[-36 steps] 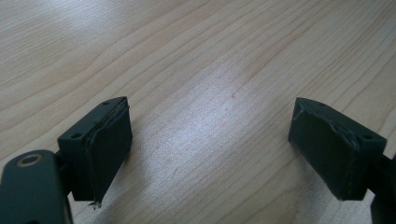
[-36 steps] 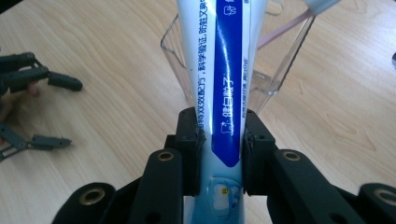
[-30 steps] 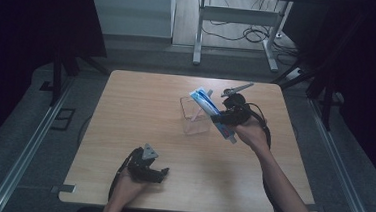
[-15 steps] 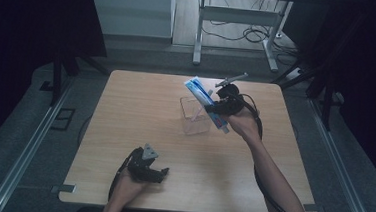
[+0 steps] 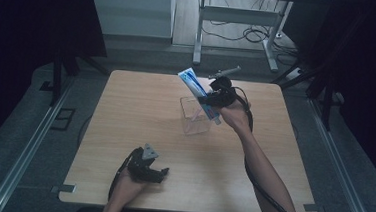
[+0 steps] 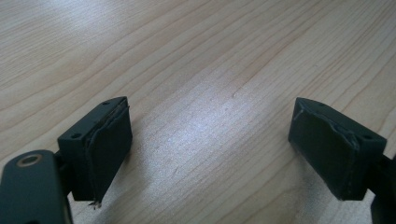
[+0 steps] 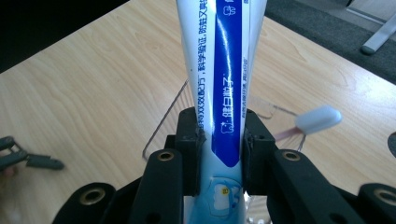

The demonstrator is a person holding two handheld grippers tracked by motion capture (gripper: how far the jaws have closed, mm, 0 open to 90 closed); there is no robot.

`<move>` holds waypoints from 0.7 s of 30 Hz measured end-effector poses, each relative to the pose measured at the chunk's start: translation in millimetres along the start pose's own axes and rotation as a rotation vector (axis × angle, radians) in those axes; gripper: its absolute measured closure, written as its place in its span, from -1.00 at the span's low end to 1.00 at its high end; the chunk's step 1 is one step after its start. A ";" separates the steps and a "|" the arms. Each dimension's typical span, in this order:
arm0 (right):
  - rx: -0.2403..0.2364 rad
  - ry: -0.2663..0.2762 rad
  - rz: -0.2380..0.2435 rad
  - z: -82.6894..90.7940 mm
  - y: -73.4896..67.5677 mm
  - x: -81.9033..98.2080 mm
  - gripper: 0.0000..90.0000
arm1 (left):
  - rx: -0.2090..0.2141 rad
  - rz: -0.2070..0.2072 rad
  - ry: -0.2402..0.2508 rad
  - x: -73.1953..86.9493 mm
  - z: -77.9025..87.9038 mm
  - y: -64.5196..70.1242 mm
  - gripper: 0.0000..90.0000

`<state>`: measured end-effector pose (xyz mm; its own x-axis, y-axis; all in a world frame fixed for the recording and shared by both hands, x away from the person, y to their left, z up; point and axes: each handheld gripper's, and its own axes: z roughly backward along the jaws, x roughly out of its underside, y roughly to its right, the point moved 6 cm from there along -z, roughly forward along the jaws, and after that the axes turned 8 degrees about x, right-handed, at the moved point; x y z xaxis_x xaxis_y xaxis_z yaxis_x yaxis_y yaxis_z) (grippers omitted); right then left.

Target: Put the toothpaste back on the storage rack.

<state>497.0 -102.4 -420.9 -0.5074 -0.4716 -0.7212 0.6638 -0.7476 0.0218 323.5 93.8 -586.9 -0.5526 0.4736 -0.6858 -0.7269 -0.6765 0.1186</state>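
Note:
My right gripper (image 5: pixel 215 99) is shut on a blue and white toothpaste tube (image 5: pixel 192 80), held aslant above a clear plastic container (image 5: pixel 195 117) at the middle of the far half of the table. In the right gripper view the jaws pinch the tube (image 7: pixel 224 70) near its lower end, with the container's rim (image 7: pixel 163 123) below it. A toothbrush with a white head (image 7: pixel 318 119) and a pinkish handle leans in the container. My left gripper (image 5: pixel 160 172) rests near the table's front edge, open, and between its jaws (image 6: pixel 210 140) lies only bare wood.
The wooden table (image 5: pixel 125 111) has bare room to the left of the container and along its right side. Beyond its far edge stand metal frame legs (image 5: pixel 199 36) and cables on the floor. Dark rails run along both sides.
My right hand has carried the toothpaste tube toward the far side of the table and slightly up, bringing it over the container. The left gripper has stayed where it was.

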 end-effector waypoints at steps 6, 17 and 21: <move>0.008 0.016 0.002 -13.2 0.1 -6.6 0.61 | 0.001 0.001 0.000 0.0 0.0 0.1 -0.70; 0.020 0.038 0.021 -32.8 -3.3 -20.5 0.61 | 0.001 -0.001 0.000 0.0 0.0 0.0 -0.70; 0.028 0.048 0.035 -39.7 -4.7 -23.0 0.61 | 0.001 -0.001 0.000 0.0 0.0 0.0 -0.70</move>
<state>527.3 -69.5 -431.9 -0.4570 -0.4755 -0.7517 0.6651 -0.7439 0.0663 323.5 93.8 -587.0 -0.5520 0.4737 -0.6862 -0.7275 -0.6758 0.1187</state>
